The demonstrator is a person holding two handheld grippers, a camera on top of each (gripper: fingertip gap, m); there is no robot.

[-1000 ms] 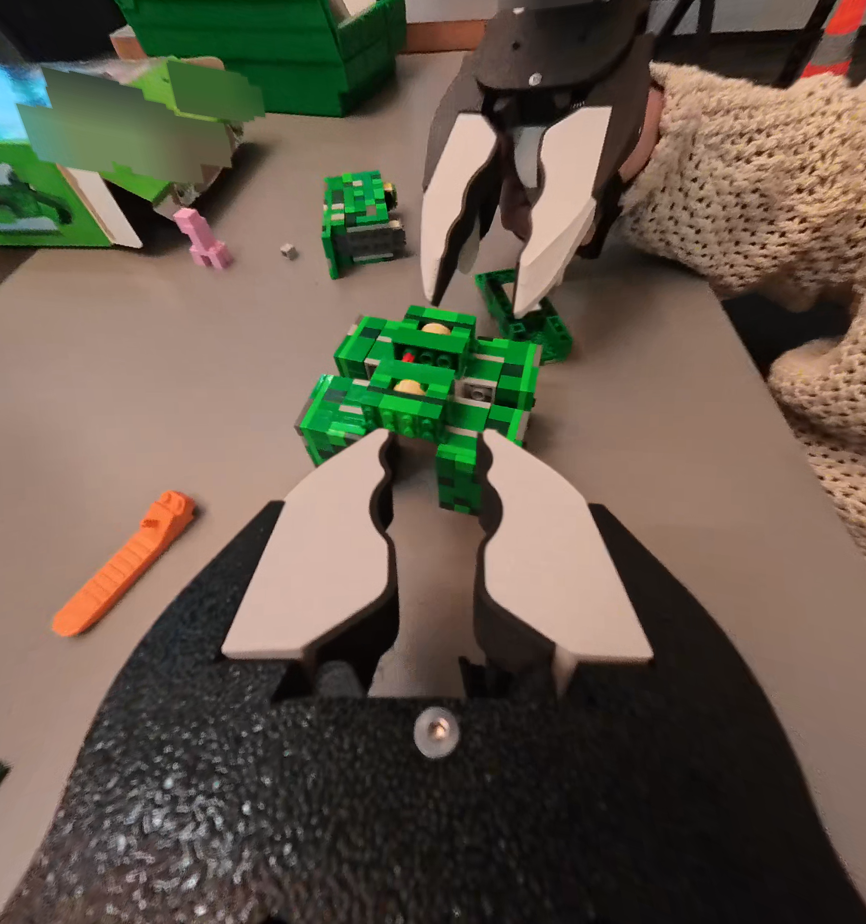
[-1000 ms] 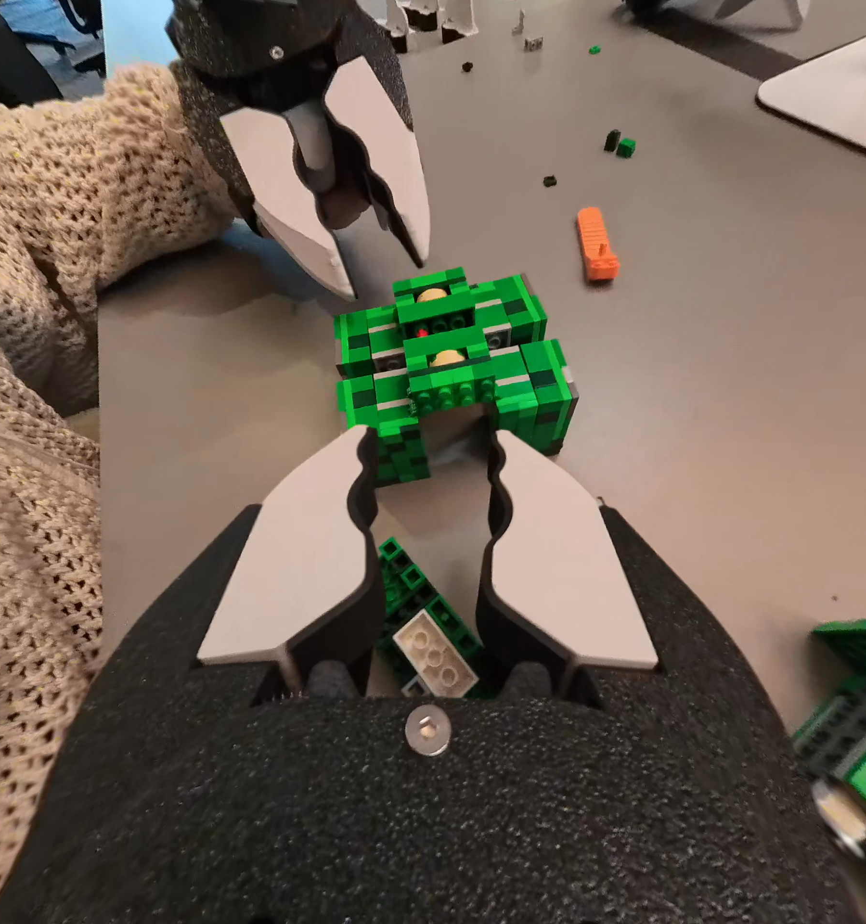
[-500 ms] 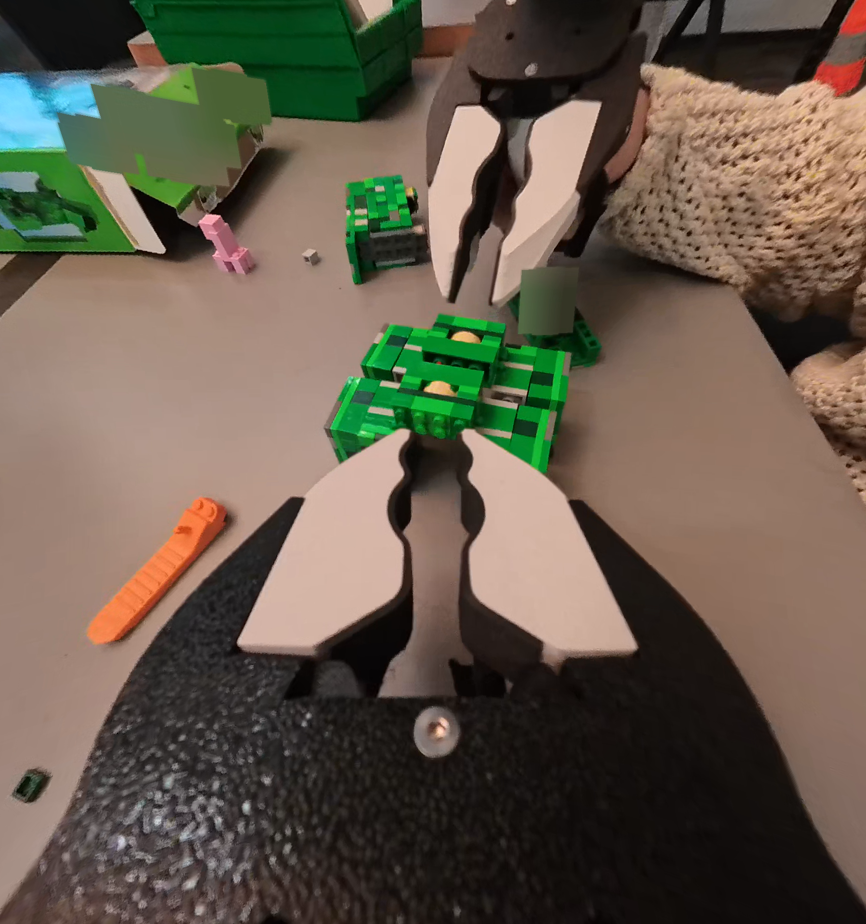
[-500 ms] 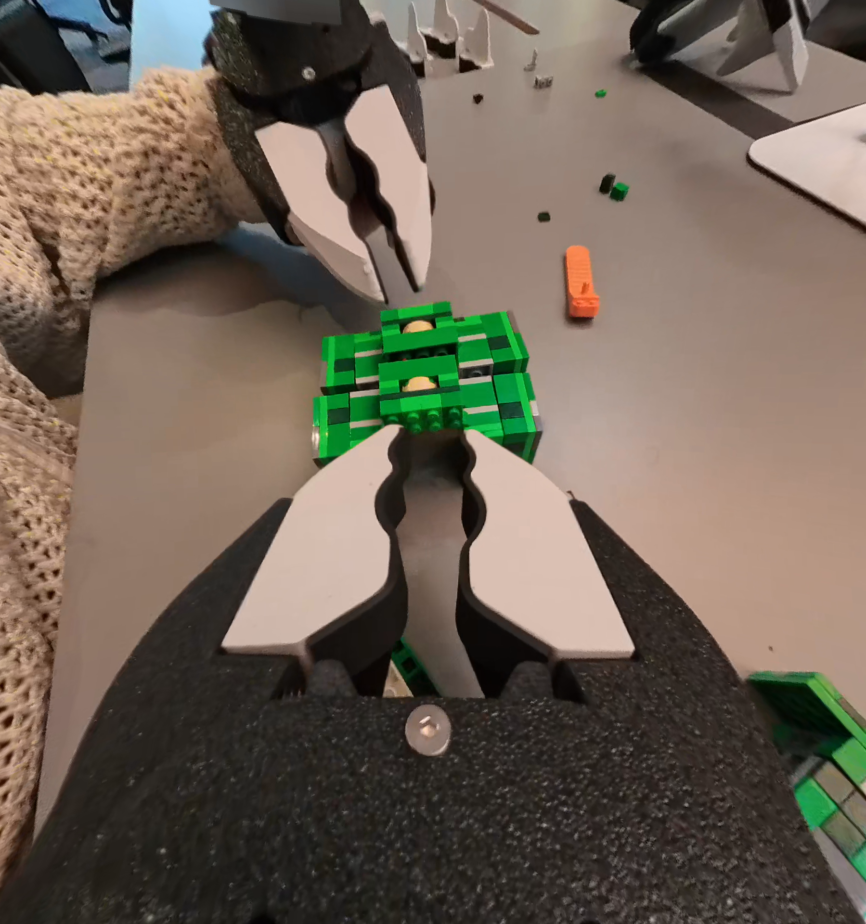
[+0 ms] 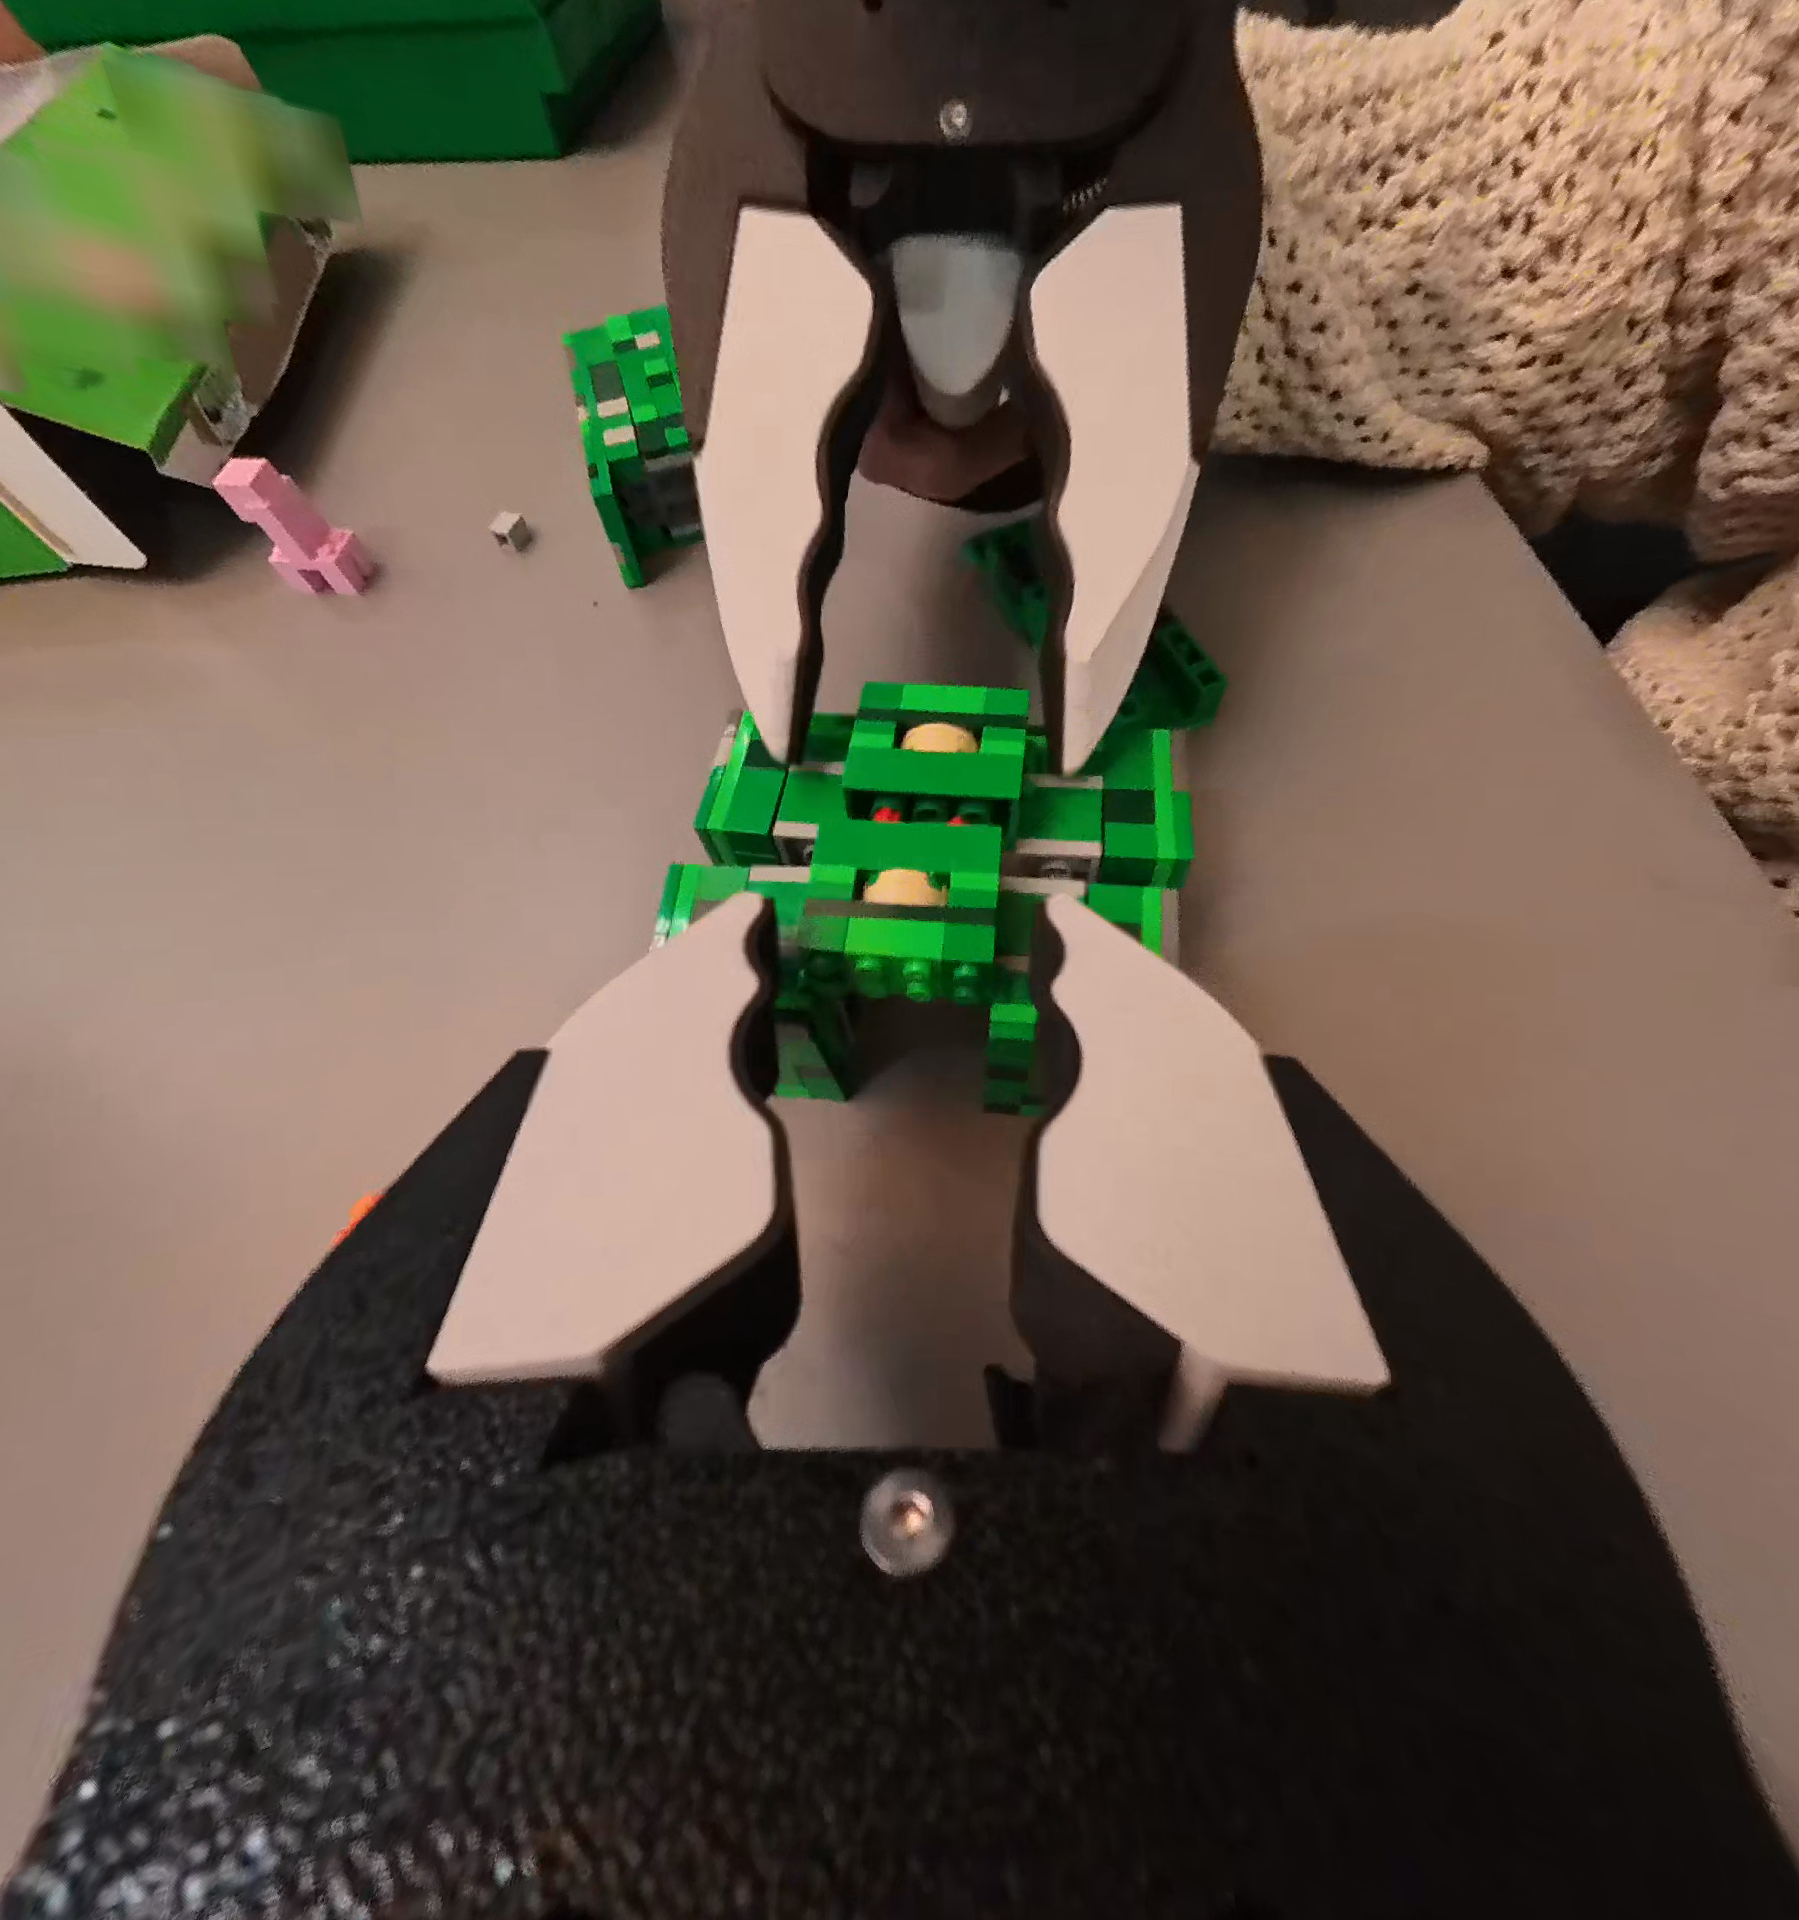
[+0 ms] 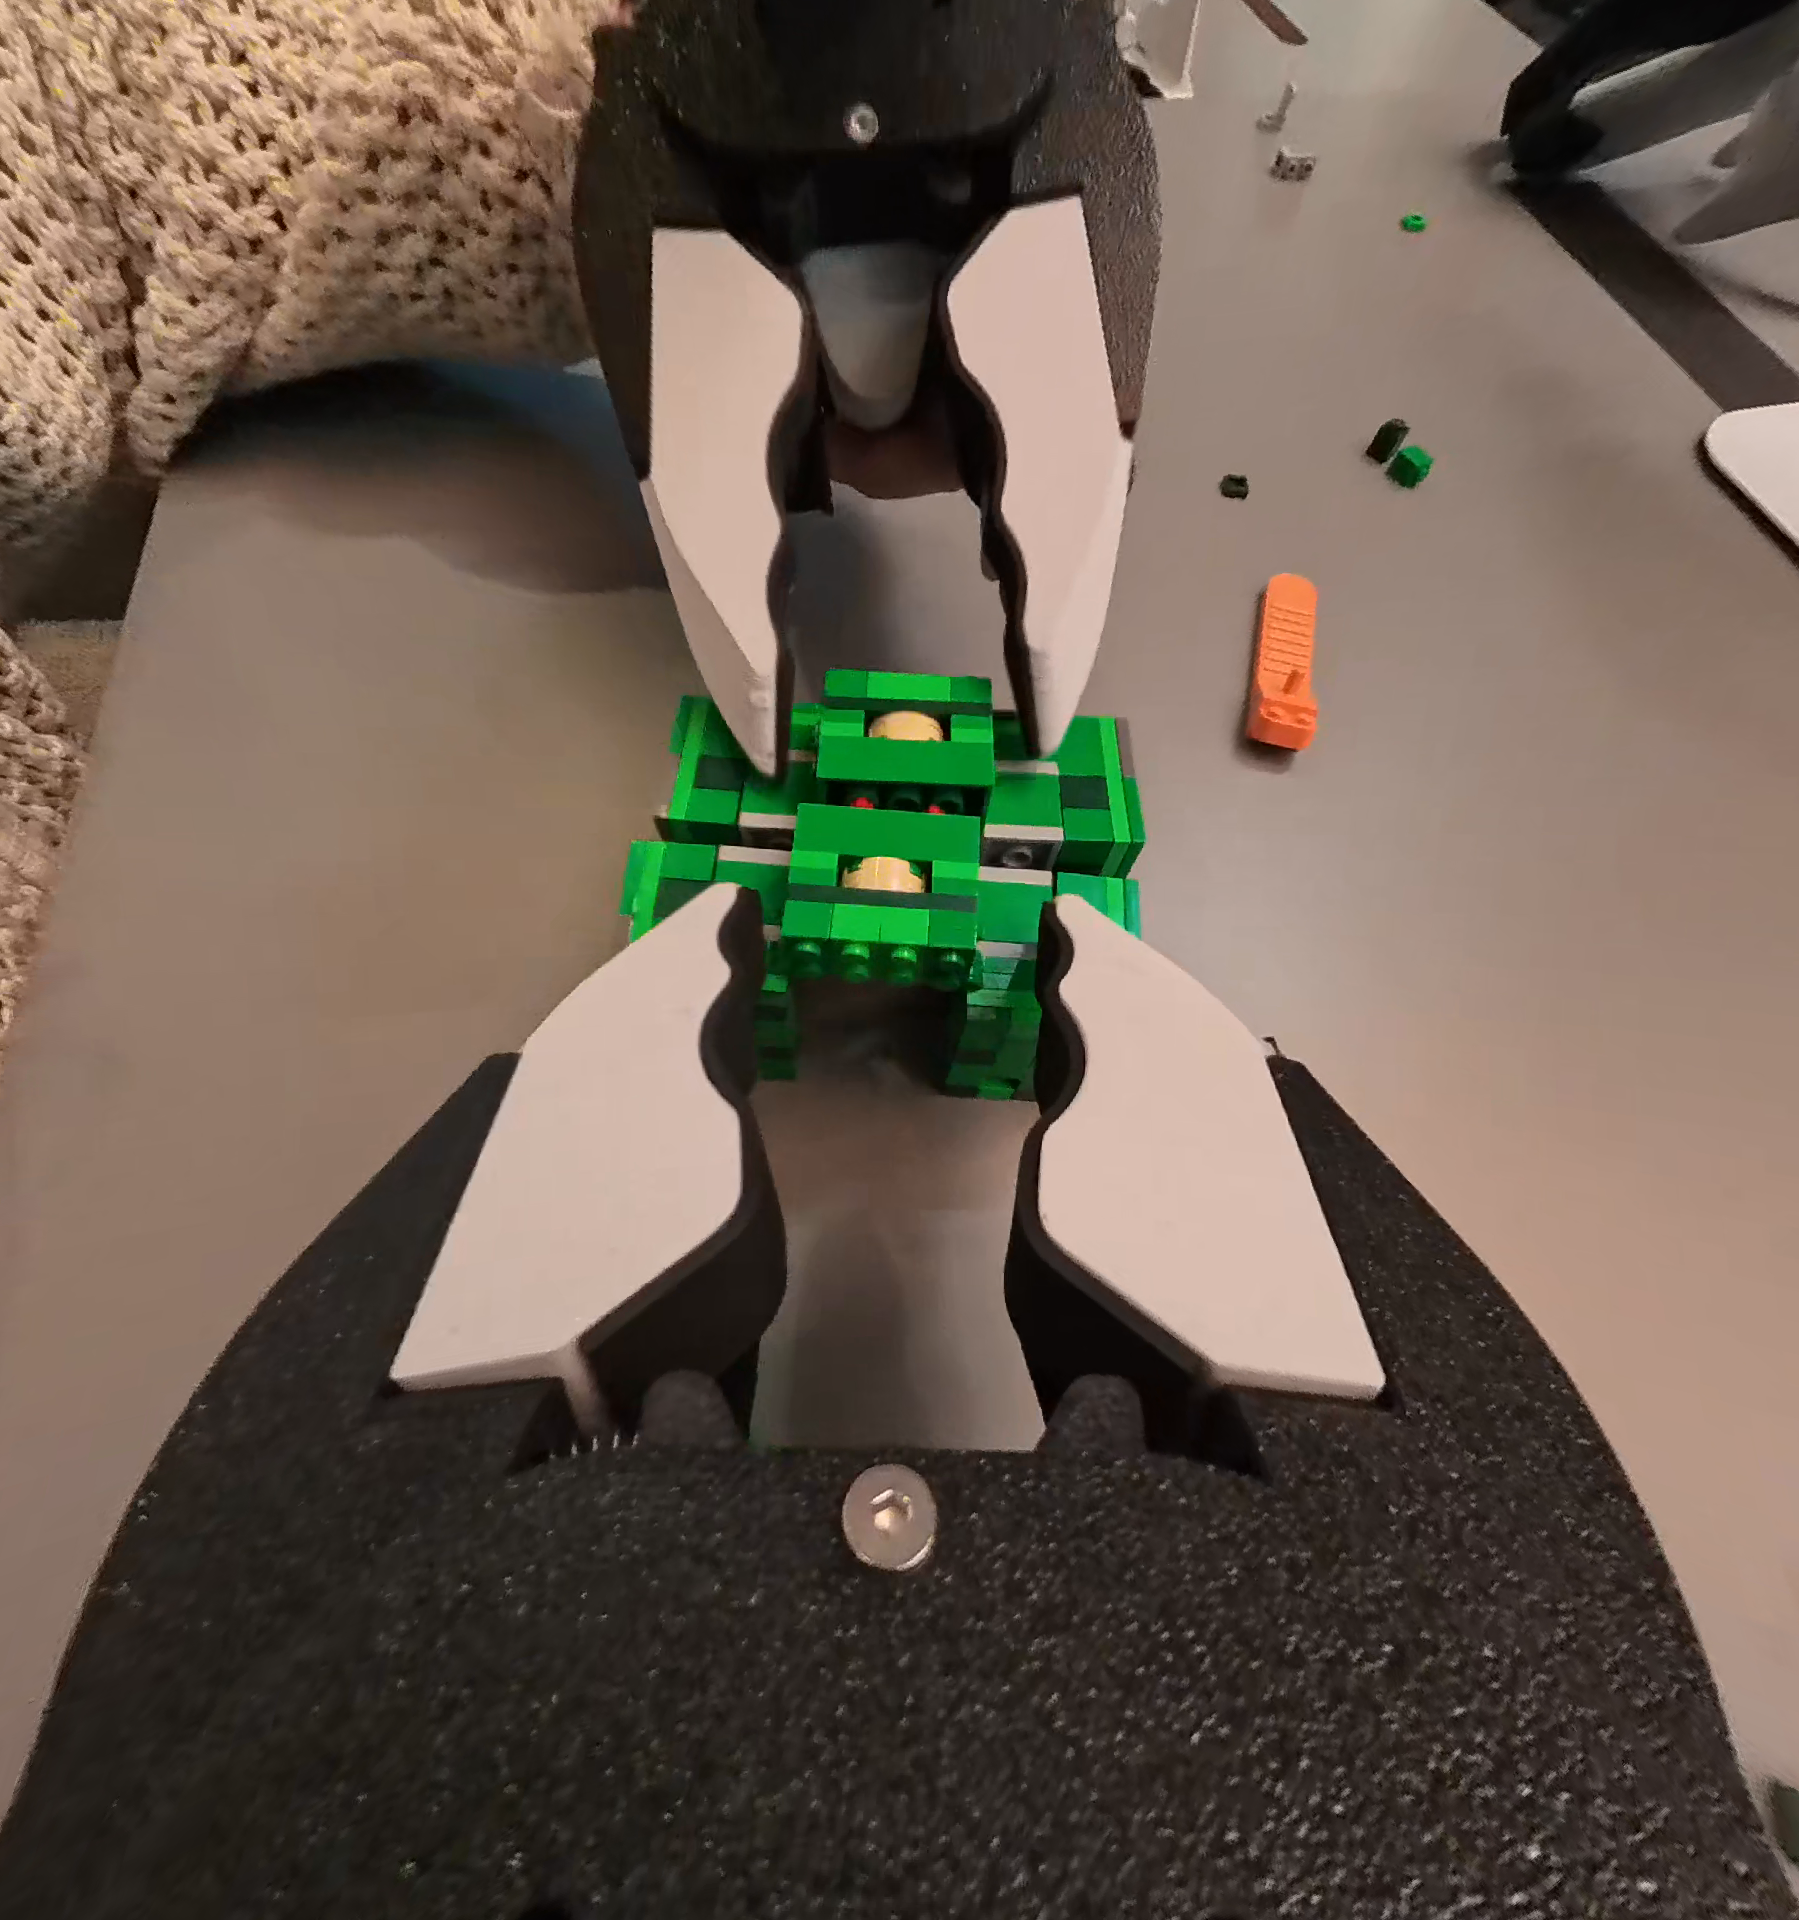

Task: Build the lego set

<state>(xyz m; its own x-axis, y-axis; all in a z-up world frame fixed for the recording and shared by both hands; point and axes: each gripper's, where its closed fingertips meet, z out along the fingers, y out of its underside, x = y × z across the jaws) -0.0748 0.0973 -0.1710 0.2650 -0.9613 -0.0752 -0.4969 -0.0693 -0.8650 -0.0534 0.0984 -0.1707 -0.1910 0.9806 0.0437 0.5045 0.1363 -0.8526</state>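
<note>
A green lego build (image 5: pixel 926 831) with two tan round parts on top stands on short legs on the grey table. My left gripper (image 5: pixel 905 935) is open, its fingers on either side of the build's near legs. My right gripper (image 5: pixel 921 743) faces it from the far side, open, tips down at the build's far corners. In the right wrist view the build (image 6: pixel 895 821) lies between my right gripper (image 6: pixel 890 914), which straddles its near legs, and the left gripper (image 6: pixel 905 748) beyond. I cannot tell whether the pads press on the bricks.
A green block sub-build (image 5: pixel 630 447), a pink lego figure (image 5: pixel 297 530), a small grey piece (image 5: pixel 510 530) and a green frame piece (image 5: pixel 1175 665) lie behind. An orange brick separator (image 6: pixel 1284 665) and small green bits (image 6: pixel 1404 457) lie aside. Knit sleeves (image 5: pixel 1549 260) border the table edge. The tips of both grippers are at nearly the same place. My right gripper's tips are some 15 cm from the green block sub-build (image 5: pixel 630 447).
Both grippers narrowed half a second ago, then opened wide again and moved in onto the build from opposite ends. The build has stayed where it was.
</note>
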